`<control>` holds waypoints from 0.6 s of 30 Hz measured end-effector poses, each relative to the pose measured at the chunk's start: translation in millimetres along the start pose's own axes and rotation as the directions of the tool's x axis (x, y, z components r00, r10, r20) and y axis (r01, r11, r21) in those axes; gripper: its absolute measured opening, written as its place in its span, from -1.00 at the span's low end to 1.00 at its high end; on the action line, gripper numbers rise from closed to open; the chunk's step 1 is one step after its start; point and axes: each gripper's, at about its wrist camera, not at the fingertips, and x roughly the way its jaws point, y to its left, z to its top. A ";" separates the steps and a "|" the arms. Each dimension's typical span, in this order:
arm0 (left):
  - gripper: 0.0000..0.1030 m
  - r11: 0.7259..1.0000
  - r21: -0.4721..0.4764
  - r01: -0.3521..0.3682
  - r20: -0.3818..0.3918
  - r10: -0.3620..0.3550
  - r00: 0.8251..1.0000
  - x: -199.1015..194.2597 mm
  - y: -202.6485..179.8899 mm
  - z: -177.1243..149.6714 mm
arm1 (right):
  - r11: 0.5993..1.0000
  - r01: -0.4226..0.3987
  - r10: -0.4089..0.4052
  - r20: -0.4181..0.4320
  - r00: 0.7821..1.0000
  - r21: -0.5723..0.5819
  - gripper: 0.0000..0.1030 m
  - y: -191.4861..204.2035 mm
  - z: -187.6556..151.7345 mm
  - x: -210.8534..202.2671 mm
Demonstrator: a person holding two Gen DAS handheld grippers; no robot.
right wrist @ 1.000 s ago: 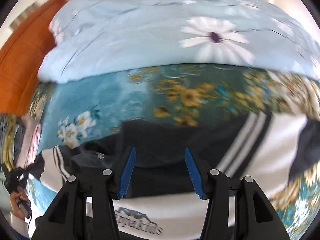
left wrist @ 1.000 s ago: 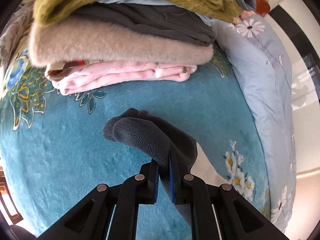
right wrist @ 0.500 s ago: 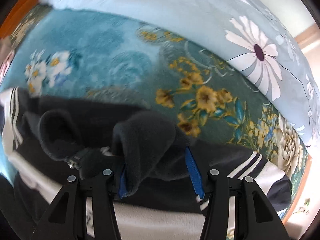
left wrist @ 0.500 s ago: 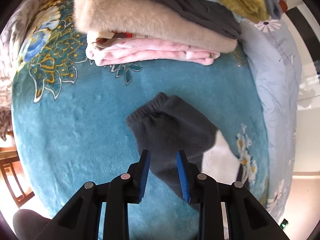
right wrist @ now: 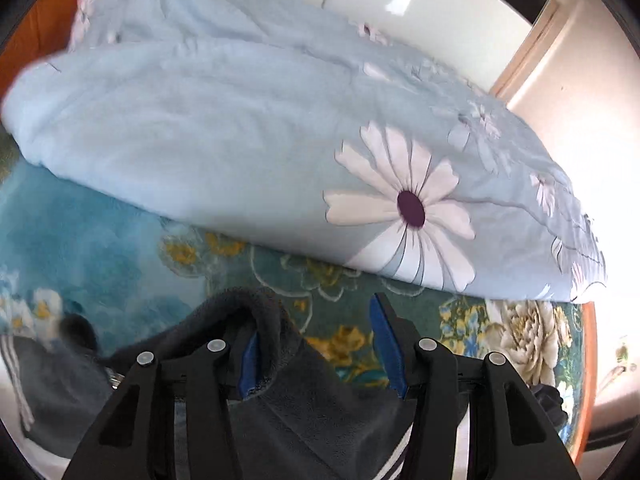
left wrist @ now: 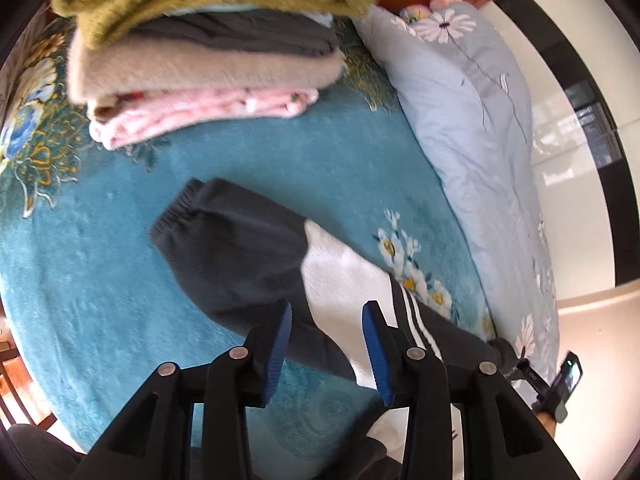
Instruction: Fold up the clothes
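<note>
A dark grey fleece garment with white panels and stripes lies on the teal floral blanket. In the left wrist view its sleeve (left wrist: 240, 248) lies flat, cuff pointing to the far left. My left gripper (left wrist: 326, 336) is open and empty just above the sleeve's white part. In the right wrist view my right gripper (right wrist: 316, 344) is open; a fold of the dark fleece (right wrist: 256, 320) is draped over its left finger, lifted off the blanket.
A stack of folded clothes (left wrist: 200, 60) stands at the far side: pink, beige, dark grey, mustard. A light blue daisy-print quilt (right wrist: 280, 152) lies bunched along the bed's far edge, and also shows in the left wrist view (left wrist: 472, 112). Orange headboard behind.
My left gripper opened, let go of the sleeve and pulled back; the sleeve now lies flat. My right gripper went into the fleece and lifted a fold of it.
</note>
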 end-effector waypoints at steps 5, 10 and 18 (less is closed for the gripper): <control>-0.21 1.000 -0.005 0.027 -0.042 -0.027 0.999 15.3 -12.6 -17.9 | 0.989 -0.146 0.146 -0.022 0.989 -0.008 0.01 -2.2 -0.1 -8.8; -0.12 0.995 -0.013 0.101 -0.077 -0.102 0.992 39.2 -32.6 -40.6 | 0.969 -0.227 0.233 0.050 0.971 -0.092 0.04 -10.3 1.9 -54.3; -0.11 0.988 0.038 0.150 -0.211 -0.139 0.968 80.8 -74.4 -86.1 | 0.771 -0.635 0.621 -0.159 0.767 -0.051 0.12 67.1 8.4 -37.7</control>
